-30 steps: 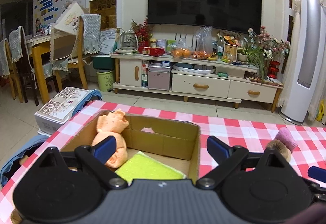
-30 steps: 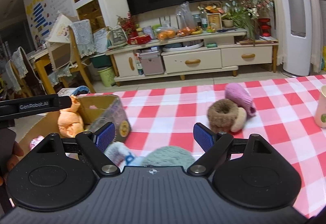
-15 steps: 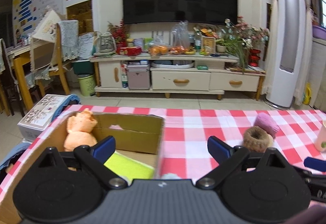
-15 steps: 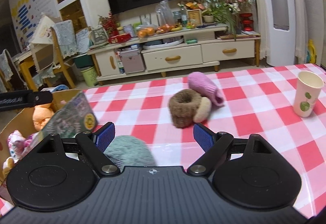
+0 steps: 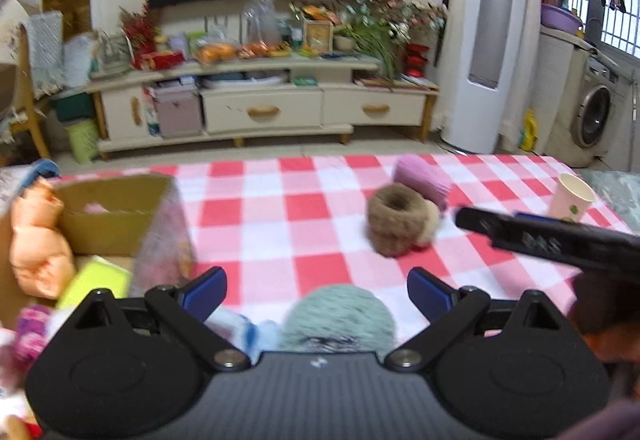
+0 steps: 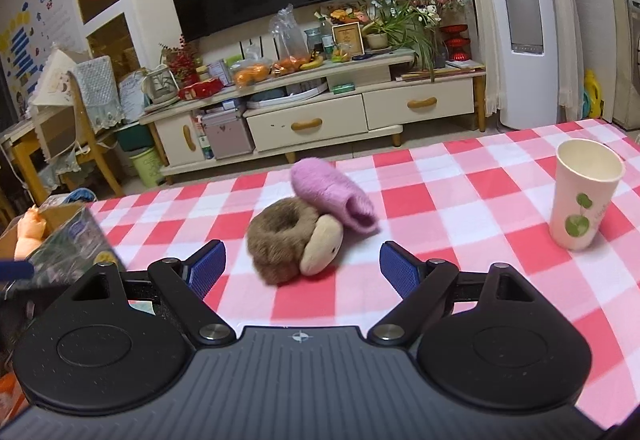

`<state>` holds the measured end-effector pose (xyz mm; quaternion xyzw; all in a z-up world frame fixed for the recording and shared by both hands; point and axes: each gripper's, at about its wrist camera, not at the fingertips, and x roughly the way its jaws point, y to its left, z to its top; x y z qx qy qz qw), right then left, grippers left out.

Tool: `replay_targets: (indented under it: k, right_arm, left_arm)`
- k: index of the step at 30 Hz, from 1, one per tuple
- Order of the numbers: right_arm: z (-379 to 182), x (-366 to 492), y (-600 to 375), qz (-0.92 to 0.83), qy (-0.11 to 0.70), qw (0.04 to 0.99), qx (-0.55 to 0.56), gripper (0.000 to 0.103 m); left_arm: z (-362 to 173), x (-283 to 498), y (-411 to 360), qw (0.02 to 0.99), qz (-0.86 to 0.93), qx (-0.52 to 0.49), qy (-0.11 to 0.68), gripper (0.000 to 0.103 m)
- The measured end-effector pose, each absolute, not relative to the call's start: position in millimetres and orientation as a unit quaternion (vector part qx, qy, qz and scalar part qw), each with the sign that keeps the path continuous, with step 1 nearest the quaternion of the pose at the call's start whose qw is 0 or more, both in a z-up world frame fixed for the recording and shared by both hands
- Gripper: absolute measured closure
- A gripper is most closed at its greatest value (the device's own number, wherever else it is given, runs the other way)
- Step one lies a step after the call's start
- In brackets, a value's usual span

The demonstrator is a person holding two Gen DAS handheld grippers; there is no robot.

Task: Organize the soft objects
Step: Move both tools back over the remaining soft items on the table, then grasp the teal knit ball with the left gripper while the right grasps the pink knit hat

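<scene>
A brown furry ring toy [image 6: 284, 236] with a beige piece and a pink fuzzy roll [image 6: 332, 196] lie together mid-table; they also show in the left wrist view [image 5: 400, 224]. My right gripper [image 6: 302, 266] is open and empty just in front of the brown toy. My left gripper [image 5: 316, 292] is open and empty over a grey-green fluffy ball [image 5: 340, 316]. The cardboard box [image 5: 112, 208] at left holds an orange plush [image 5: 36, 240] and a yellow-green sponge [image 5: 96, 280].
A white paper cup [image 6: 582, 196] stands at the table's right. The red-and-white checked cloth [image 6: 460, 208] covers the table. A TV cabinet [image 6: 320, 116] stands across the floor beyond the far edge. The right tool's arm [image 5: 552, 240] crosses the left wrist view.
Both grippers swung right, away from the box. The right one now faces the brown and pink toys; the left one now has the grey-green ball between its fingers.
</scene>
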<state>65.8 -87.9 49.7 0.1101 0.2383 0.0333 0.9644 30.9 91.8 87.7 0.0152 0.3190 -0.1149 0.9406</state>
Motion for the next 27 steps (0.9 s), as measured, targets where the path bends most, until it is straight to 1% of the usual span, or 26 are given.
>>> replay_targets:
  k: [6, 16, 27]
  right_arm:
    - [44, 98, -96, 0.042, 0.229, 0.968, 0.098, 0.0]
    - [35, 142, -108, 0.054, 0.219, 0.967, 0.116, 0.0]
    - [10, 184, -117, 0.08, 0.26, 0.95, 0.151, 0.0]
  left_arm:
    - [71, 40, 75, 0.927, -0.13, 0.017, 0.352, 0.007]
    - [54, 60, 64, 0.911, -0.123, 0.009, 0.393, 0.007]
    - [41, 71, 60, 0.903, -0.118, -0.005, 0.414, 0.006]
